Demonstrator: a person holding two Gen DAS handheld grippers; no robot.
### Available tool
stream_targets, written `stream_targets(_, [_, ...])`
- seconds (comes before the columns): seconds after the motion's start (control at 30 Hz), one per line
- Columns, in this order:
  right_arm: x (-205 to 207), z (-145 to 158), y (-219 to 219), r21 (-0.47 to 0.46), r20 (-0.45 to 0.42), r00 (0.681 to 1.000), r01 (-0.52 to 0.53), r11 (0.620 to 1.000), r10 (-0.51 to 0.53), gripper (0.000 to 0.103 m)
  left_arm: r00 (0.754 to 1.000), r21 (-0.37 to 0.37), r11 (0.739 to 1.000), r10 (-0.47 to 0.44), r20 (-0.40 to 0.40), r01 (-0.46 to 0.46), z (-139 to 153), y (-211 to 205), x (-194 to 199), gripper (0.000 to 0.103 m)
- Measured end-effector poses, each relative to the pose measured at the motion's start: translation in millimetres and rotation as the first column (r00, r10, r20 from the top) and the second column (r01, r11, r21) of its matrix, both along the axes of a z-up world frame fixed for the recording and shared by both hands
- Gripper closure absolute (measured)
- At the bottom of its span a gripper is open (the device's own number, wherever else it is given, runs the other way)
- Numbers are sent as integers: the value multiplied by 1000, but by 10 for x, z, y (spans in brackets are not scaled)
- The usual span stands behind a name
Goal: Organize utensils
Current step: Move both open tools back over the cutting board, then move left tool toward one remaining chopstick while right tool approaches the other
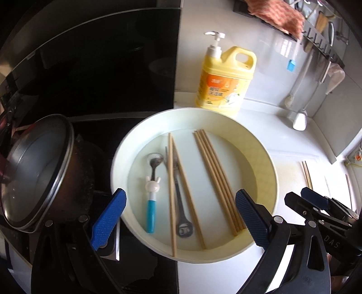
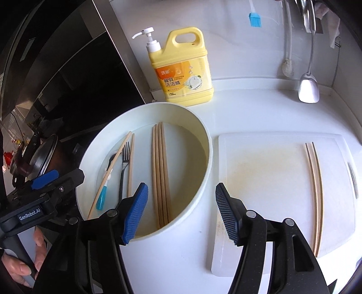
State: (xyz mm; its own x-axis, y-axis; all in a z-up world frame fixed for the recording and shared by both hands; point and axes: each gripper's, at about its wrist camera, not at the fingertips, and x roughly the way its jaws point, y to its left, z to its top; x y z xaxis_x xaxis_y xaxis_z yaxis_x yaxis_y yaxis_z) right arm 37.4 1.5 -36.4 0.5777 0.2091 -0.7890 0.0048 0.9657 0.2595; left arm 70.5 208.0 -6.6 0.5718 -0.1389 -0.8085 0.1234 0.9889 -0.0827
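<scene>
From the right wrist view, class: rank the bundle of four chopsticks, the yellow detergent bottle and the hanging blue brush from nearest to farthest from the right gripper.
1. Bundle of four chopsticks, in the white basin, just left of the right gripper.
2. Yellow detergent bottle, on the counter behind the basin.
3. Blue brush, up on the back wall.

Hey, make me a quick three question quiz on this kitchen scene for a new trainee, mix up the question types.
1. True or false: the pair of chopsticks on the cutting board touches the basin.
2. Which lies under a loose chopstick in the basin? A) fork B) soap bottle C) spatula
3. Fill in: both the left gripper and right gripper are ____.

Key: 1 false; 2 A; 3 open.
</scene>
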Motion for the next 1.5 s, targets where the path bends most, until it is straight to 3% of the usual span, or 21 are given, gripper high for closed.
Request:
stream_targets(0.23, [-203,17,-438,-7,-12,997,79,997,-79,41,998,-15,998,-65,-5,65,-4,-462,-33,7])
stream_targets(0.53, [-579,-44,-1341,-17,-16,990,138,990,-138,34,996,-10,996,-92,-7,92,-22,-1324,-241,7])
stream_targets(0.77, [-841,-169,-2088,-37,2,996,86,996,-86,29,1000,42,999,-29,-12,29,-53,-2034,-504,6])
stream_targets(0.93, [-849,-379,-2544,-20,-15,998,64,998,-64,29,999,71,997,37,-30,-35,-132,-2289,-676,6])
stream_targets(1.1, [-777,-549,-2681,-25,-21,998,52,998,-53,29,997,82,995,64,-49,-60,-235,-2389,-751,6])
stream_targets(1.5, [-475,-1005,-2495,-96,32,994,106,990,-104,29,997,42,998,52,49,-54,-682,-2446,-584,6])
